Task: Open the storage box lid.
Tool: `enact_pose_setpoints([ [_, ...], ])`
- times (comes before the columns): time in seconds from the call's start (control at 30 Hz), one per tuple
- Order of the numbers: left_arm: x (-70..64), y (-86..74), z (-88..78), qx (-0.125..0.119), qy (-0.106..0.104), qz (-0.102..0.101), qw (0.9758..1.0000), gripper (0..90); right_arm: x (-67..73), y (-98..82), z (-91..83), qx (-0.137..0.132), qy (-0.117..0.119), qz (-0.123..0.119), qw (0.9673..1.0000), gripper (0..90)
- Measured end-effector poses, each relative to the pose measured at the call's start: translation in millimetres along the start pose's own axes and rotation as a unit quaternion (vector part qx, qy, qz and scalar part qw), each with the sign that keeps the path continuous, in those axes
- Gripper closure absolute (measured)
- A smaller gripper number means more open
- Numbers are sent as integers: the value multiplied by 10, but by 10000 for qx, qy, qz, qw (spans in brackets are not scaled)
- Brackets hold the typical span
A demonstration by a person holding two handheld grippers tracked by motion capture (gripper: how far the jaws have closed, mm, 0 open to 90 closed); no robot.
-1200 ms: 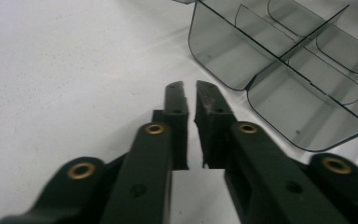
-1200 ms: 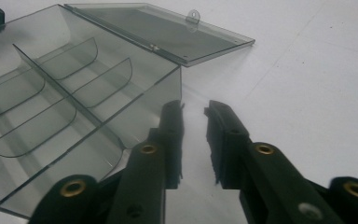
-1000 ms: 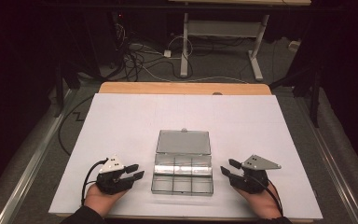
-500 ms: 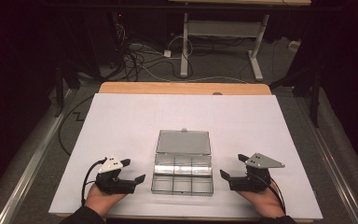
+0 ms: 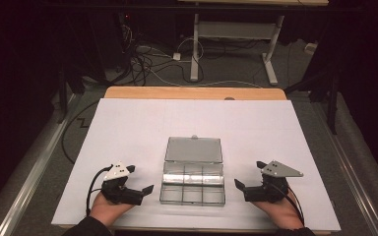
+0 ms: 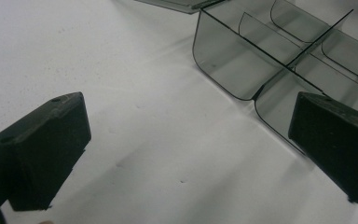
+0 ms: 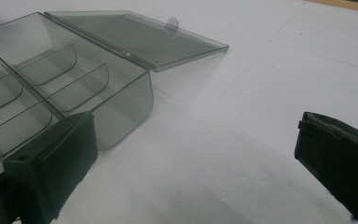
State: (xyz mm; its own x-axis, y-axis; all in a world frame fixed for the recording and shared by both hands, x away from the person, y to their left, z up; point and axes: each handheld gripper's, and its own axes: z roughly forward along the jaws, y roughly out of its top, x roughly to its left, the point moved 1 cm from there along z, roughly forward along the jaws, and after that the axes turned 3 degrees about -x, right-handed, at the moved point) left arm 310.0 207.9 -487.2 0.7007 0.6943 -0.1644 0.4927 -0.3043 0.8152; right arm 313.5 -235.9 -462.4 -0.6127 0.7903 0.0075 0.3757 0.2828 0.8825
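Observation:
A smoky clear plastic box (image 5: 192,187) with several empty compartments sits near the front middle of the white table. Its lid (image 5: 193,150) lies open flat behind it. My left gripper (image 5: 140,178) rests just left of the box, pointing toward it. Its jaws have just been opening and now stand wide, with nothing between them. In the left gripper view the gripper (image 6: 186,107) frames bare table, with the box (image 6: 228,65) ahead on the right. My right gripper (image 5: 248,173) mirrors it on the box's right, its jaws also just opened and empty. The right gripper view shows that gripper (image 7: 196,121), the box (image 7: 98,88) and its lid (image 7: 140,37).
The white table top (image 5: 128,128) ends at a wooden strip (image 5: 192,92) along the far edge. Beyond it the floor holds loose cables (image 5: 147,59) and the legs of a desk frame (image 5: 194,49). Metal rails run along both sides of the table.
Both grippers' jaws have spread from partly closed to wide open. The hands and the box have stayed where they were.

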Motion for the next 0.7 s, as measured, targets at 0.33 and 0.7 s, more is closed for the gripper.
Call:
enact_pose_setpoints([
  [0.33, 25, -18, -4, -154, -50, 29, 9999, 11, -43, -28, -82, 63, -114, -15, 9999, 6],
  [0.7, -11, -1, 39, 27, -56, 125, 9999, 0, -86, -124, -225, 137, -295, -60, 9995, 6],
])
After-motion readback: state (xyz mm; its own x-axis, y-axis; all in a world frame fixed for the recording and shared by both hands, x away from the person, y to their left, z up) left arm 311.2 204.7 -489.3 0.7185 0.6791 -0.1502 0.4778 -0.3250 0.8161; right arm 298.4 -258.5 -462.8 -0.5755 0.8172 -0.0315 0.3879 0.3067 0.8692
